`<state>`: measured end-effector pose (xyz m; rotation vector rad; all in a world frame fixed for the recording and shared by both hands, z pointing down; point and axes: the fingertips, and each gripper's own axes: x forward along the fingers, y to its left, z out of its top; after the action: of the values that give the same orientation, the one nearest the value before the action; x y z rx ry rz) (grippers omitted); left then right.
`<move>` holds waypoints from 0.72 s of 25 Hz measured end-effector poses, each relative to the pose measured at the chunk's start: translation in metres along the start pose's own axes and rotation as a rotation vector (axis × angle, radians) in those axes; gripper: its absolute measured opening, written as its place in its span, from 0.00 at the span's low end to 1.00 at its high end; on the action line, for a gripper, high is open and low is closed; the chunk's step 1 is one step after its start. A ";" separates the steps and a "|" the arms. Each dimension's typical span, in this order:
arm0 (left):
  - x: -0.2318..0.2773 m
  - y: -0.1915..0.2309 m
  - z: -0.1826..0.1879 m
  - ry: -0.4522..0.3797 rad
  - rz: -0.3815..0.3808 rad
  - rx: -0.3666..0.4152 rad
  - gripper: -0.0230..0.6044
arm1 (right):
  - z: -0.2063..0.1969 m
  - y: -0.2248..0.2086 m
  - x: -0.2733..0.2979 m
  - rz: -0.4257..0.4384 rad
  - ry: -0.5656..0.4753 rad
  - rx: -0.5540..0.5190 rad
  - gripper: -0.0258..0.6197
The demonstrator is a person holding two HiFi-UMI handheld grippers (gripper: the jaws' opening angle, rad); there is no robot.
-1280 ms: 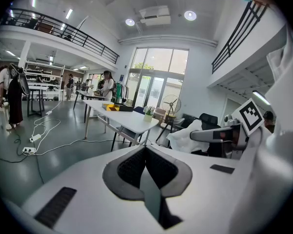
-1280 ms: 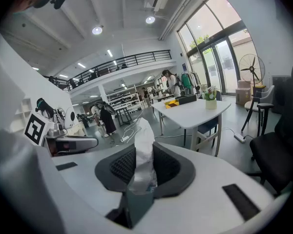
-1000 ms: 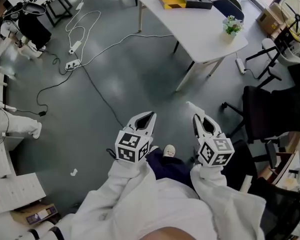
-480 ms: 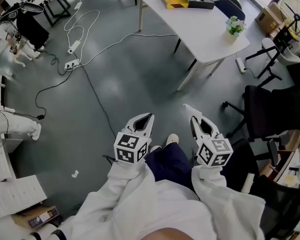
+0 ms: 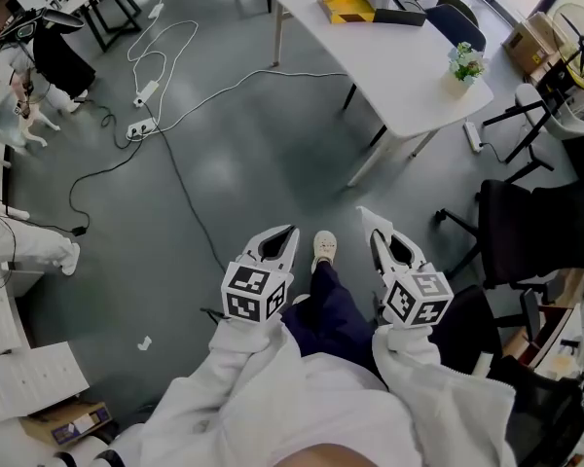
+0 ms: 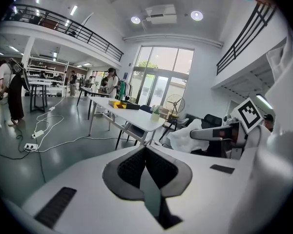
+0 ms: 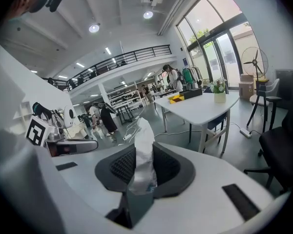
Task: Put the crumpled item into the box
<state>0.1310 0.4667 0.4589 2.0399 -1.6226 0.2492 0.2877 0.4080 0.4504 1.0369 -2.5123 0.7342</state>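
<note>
the crumpled white item [image 7: 143,150] stands pinched between the narrowly parted jaws of your right gripper [image 5: 378,236]. your left gripper [image 5: 284,241] is closed tight with nothing in it. both hang above the grey floor [image 5: 234,163], either side of your shoe [image 5: 323,249]. the box [image 5: 370,6] sits on the white table [image 5: 399,76], well ahead.

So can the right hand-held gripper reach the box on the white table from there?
Probably not yet. The box sits at the far end of the table, across open floor from the right hand-held gripper. Nothing blocks the way; the person likely needs to walk closer.
</note>
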 end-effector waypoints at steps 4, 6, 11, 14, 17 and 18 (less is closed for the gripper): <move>0.024 0.015 0.021 -0.006 0.007 0.007 0.06 | 0.021 -0.013 0.027 0.008 -0.005 -0.003 0.18; 0.039 0.022 0.035 -0.012 0.012 0.011 0.06 | 0.036 -0.022 0.042 0.017 -0.010 -0.004 0.18; 0.076 0.040 0.075 -0.035 0.026 0.030 0.06 | 0.078 -0.044 0.078 0.034 -0.027 -0.016 0.18; 0.095 0.050 0.093 -0.038 0.036 0.036 0.06 | 0.095 -0.054 0.097 0.044 -0.029 -0.017 0.18; 0.114 0.058 0.104 -0.037 0.046 0.034 0.06 | 0.110 -0.066 0.115 0.052 -0.026 -0.022 0.18; 0.120 0.060 0.108 -0.039 0.048 0.033 0.06 | 0.115 -0.070 0.122 0.052 -0.027 -0.024 0.18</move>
<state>0.0874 0.3011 0.4380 2.0443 -1.7028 0.2563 0.2437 0.2322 0.4374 0.9824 -2.5736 0.7071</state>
